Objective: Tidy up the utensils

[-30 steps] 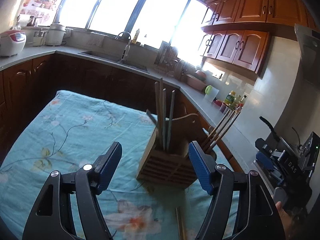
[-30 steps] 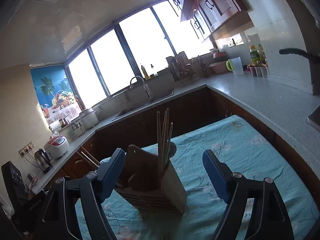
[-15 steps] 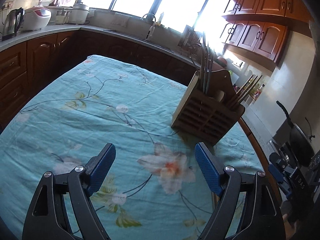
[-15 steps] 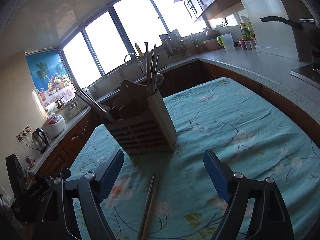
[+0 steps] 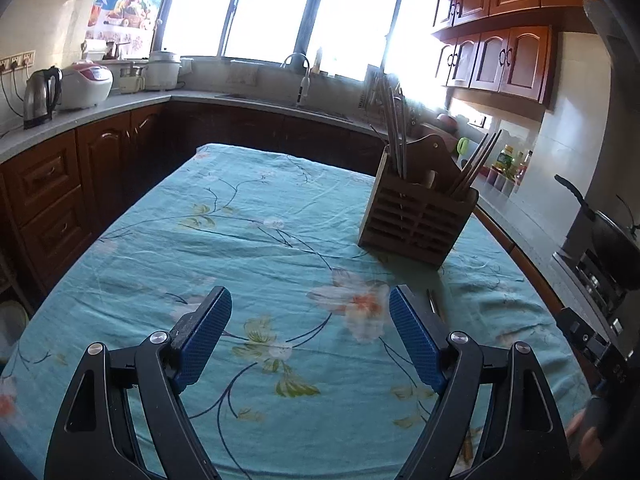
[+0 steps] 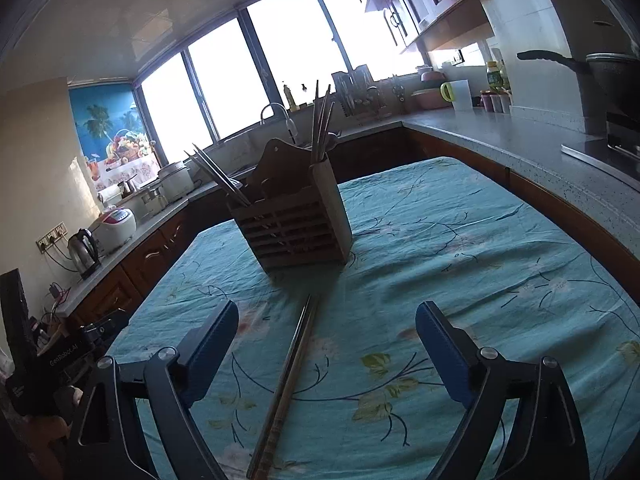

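A slatted wooden utensil holder (image 5: 416, 222) stands on the teal floral tablecloth (image 5: 248, 248), far right of centre; it also shows in the right wrist view (image 6: 294, 228). Several chopsticks stand in its compartments (image 5: 394, 136) (image 6: 320, 124). A pair of chopsticks (image 6: 290, 380) lies flat on the cloth, running from near the holder toward my right gripper (image 6: 326, 340), between its open jaws and below them. My left gripper (image 5: 310, 328) is open and empty above the cloth, well short of the holder. A tip of the loose chopsticks (image 5: 433, 304) peeks by its right finger.
Brown cabinets and a grey counter (image 5: 100, 112) ring the table, with a kettle (image 5: 40, 98), rice cooker (image 5: 86, 86) and sink tap (image 5: 302, 76). A pan on a stove (image 6: 600, 76) sits at the right.
Both grippers have pulled back from the holder, which was close between the jaws a second ago and now stands farther off. The loose chopsticks on the cloth have come into the right view.
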